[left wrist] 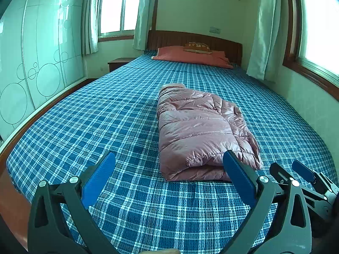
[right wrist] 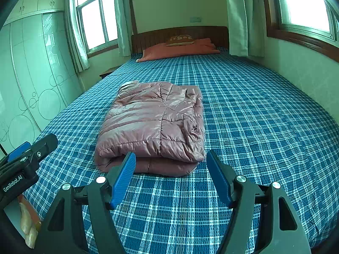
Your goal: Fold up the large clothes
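Pink puffer jacket (left wrist: 199,129) lies on the bed (left wrist: 106,116), mid-mattress toward the foot end, already doubled into a compact rectangular bundle w/ the folded edge facing the grippers. Layers sit stacked fairly square; one side looks a bit rumpled and a lighter bit of lining or collar pokes out at the far end. So the fold itself looks basically done, imo; what's left is maybe a last tidy-up or flattening, or moving on to another garment, tho no other clothes show anywhere on the blue plaid sheet.

Left gripper (left wrist: 169,175) hovers above the sheet just short of the bundle's near edge, jaws spread wide, nothing between them. Right gripper (right wrist: 171,175) sits beside it, jaws also apart and holding nothing, pads clear of the fabric.

Containers: none in view, no basket, box or drawer open. Only a red pillow (left wrist: 190,57) w/ a small cushion on top by the headboard, and a closed wardrobe (left wrist: 42,53) along the left wall.
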Tool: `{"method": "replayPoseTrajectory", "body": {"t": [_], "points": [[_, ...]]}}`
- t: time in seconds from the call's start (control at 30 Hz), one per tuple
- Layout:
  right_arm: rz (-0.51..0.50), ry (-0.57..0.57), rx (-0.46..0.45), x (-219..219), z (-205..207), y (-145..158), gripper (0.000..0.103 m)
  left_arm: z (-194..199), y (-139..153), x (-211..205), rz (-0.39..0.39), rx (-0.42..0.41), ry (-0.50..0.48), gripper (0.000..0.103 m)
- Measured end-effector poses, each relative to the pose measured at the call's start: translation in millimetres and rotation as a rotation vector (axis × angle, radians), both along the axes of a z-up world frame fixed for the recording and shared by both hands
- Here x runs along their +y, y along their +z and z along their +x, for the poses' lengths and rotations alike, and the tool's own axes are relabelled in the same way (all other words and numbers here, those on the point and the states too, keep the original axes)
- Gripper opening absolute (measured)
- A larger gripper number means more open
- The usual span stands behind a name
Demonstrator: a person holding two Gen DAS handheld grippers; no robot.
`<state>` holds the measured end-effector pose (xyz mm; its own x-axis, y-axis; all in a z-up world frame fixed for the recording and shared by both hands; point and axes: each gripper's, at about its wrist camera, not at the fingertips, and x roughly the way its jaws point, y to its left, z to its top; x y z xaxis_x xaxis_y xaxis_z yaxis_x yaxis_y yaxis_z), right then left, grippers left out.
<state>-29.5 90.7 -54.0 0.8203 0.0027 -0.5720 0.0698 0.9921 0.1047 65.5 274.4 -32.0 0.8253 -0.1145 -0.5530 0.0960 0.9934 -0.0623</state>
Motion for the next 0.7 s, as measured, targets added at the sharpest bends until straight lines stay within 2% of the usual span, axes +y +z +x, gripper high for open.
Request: {"method": "replayPoseTrajectory", "body": {"t": [0.13,0.27,0.37,0.47,0.57,0.7], "points": [[0.002,0.002,0.008,-0.4,2.8,-2.6,0.068,1.2,-2.1,-1.0,-0.005,0.006,-0.003,0.101],[0.003,0.004,0.012,-0.9,4.3,-4.1,0.068,2.4,-5.4,0.9,0.001,0.007,0.043,0.101],[0.005,0.006,0.017,-1.2,5.7,-6.4,0.068,4.7,-6.9,-0.3,0.014,0.019,0.024,0.101],[0.006,0.010,0.022,-2.0,8.4,-8.7,0.068,4.6,-6.4,-2.7,0.028,-0.012,0.014,0.101],[-0.002,0.006,0.014,-3.0,10.9,-11.3,0.080,10.3,-9.8,-3.4,0.044,-0.011,-0.001,0.101],[-0.012,-0.020,0.033,-15.5,20.6,-16.9,0.080,30.7,-22.8,7.7,0.033,0.034,0.015,0.101]]}}
